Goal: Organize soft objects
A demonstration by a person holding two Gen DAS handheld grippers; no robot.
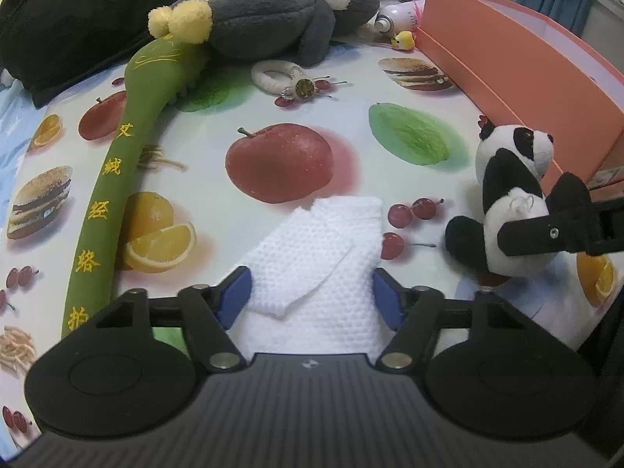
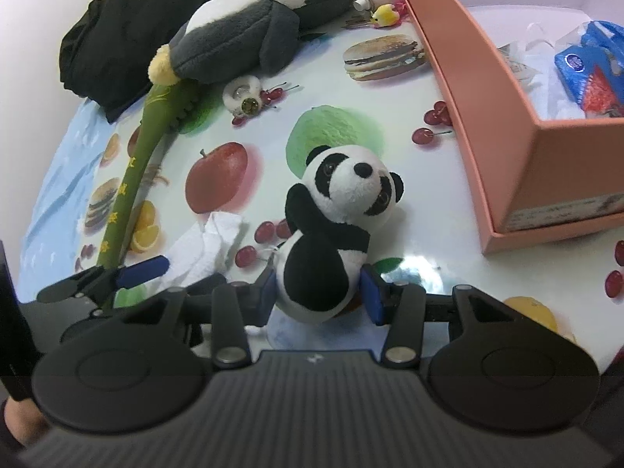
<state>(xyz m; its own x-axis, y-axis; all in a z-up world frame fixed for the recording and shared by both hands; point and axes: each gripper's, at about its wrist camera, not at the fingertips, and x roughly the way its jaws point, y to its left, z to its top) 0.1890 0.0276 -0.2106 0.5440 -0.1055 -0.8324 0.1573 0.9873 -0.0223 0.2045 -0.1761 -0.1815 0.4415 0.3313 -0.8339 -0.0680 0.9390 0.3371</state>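
1. The right gripper (image 2: 318,288) has its jaws clenched on the lower body of a small panda plush (image 2: 331,230), one blue pad against each flank.
2. The panda is black and white, with a round white head, black ears and eye patches, a black nose and a black arm across its chest; it sits upright on the counter (image 2: 409,124), near the salmon-pink box (image 2: 507,163) at the right.
3. The left gripper (image 1: 310,292) straddles a white waffle-textured cloth (image 1: 319,257); its blue pads lie at the cloth's two edges, and I cannot tell whether they press on it.
4. The cloth is loosely folded, one corner flapped over, and lies flat on the fruit-and-burger-printed counter, left of the panda.
5. A long green padded stick (image 1: 117,179) with yellow embroidered characters runs along the left side.
6. Far back lies a grey and white plush (image 1: 280,11), with a white fluffy hair tie (image 1: 277,76) just in front of it.
7. The box holds a blue packet (image 2: 585,66).
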